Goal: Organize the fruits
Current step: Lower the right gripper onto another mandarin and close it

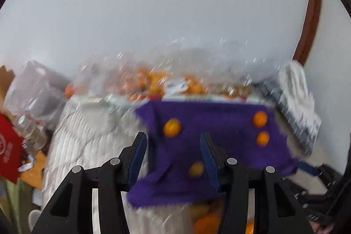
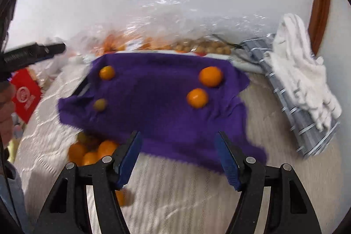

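Fingers of the right gripper [image 2: 177, 157] and left gripper [image 1: 173, 157] are spread, nothing grasped. Beyond them, four oranges [image 2: 210, 76] are scattered on a purple cloth [image 2: 153, 91] over the bed [image 2: 175, 194]; more oranges [image 2: 92, 152] are piled beside the right gripper's left finger.

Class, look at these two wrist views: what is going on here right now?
A person holds two grippers above a purple cloth spread on a white quilt. Both the left gripper and right gripper are open and empty. Four small fruits lie on the cloth, including a greenish one; an orange pile sits at its edge.
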Motion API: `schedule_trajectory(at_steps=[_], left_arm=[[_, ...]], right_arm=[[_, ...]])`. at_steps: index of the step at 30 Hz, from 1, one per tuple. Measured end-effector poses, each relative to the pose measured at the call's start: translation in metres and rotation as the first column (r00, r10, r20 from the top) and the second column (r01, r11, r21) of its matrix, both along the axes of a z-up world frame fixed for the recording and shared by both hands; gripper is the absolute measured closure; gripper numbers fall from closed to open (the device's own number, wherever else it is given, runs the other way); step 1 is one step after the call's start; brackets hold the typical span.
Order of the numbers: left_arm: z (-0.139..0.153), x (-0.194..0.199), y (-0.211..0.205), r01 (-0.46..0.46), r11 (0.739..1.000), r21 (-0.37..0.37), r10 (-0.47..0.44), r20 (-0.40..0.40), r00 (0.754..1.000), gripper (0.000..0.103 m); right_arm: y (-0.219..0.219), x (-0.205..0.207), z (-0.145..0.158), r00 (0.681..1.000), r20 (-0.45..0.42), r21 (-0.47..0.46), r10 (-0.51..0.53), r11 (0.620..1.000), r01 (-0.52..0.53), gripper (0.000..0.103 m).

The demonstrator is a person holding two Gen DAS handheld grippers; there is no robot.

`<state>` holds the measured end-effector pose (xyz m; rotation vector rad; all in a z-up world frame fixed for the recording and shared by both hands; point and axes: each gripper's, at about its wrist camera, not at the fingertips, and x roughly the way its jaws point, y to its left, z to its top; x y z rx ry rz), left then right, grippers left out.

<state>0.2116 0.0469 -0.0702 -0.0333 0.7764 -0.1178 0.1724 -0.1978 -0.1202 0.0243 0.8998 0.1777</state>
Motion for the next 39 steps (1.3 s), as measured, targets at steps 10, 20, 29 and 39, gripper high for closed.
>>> schedule_trajectory(at_steps=[10,20,29,39], left_arm=[[-0.066,-0.078,0.037,-0.007,1.000,-0.029,0.003,-0.131,0.991,0.055],[-0.097,-0.114,0.027,0.019,0.999,0.044,-0.012,-0.157,0.988,0.055],[-0.114,-0.114,0.019,0.008,0.997,0.081,0.003,-0.137,0.991,0.055],[-0.114,-0.117,0.023,-0.005,0.999,0.044,0.010,-0.111,0.994,0.056]], right_arm=[[0.056,-0.068,-0.033,0.979,-0.001,0.016,0.202,0.979,-0.202,0.043],[0.070,-0.069,-0.067,0.978,-0.045,-0.038,0.204,0.978,-0.206,0.055],[0.064,-0.068,-0.064,0.985,-0.036,-0.028,0.171,0.985,-0.172,0.070],[0.003,-0.048,-0.055,1.000,-0.015,-0.041,-0.002,0.999,0.001,0.070]])
